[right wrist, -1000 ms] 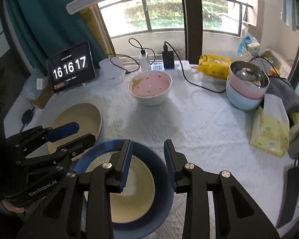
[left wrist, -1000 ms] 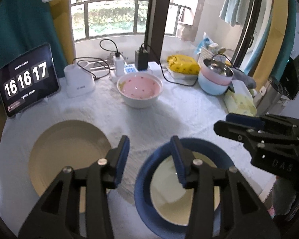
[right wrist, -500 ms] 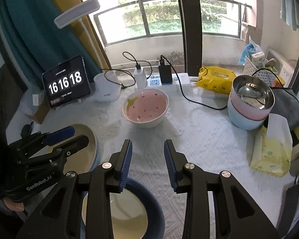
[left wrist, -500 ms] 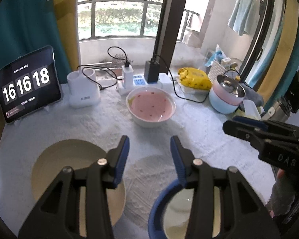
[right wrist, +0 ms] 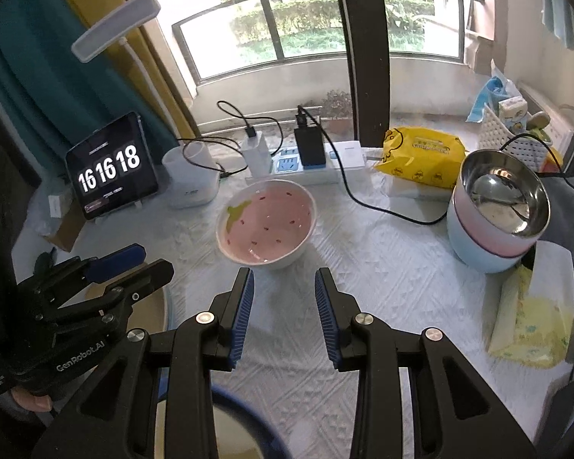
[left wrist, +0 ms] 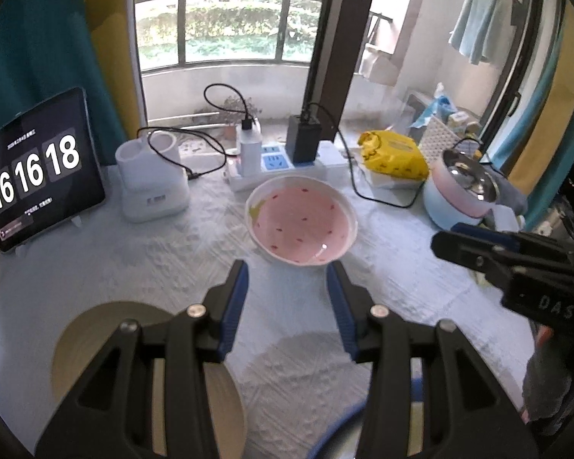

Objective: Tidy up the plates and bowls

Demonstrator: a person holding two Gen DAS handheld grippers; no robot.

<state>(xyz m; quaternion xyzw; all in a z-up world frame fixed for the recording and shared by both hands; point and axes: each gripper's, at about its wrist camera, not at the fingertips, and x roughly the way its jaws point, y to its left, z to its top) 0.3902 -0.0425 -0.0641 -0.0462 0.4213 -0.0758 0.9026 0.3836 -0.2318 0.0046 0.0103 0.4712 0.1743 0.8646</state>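
- Left wrist view: left gripper (left wrist: 287, 283) fingers spread, nothing pinched; pink bowl (left wrist: 301, 225) seen just beyond, centre-far.
- R gripper (right wrist: 284, 290) likewise spread, empty.
- Step judged: approach to bowl; rim grasp needed next.

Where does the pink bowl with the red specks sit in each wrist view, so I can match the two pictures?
Left wrist view: the pink bowl is at centre, just beyond the left gripper.
Right wrist view: the pink bowl is slightly left of centre, just beyond the right gripper.
Shared landmark: the clock tablet, on the left side of both views.
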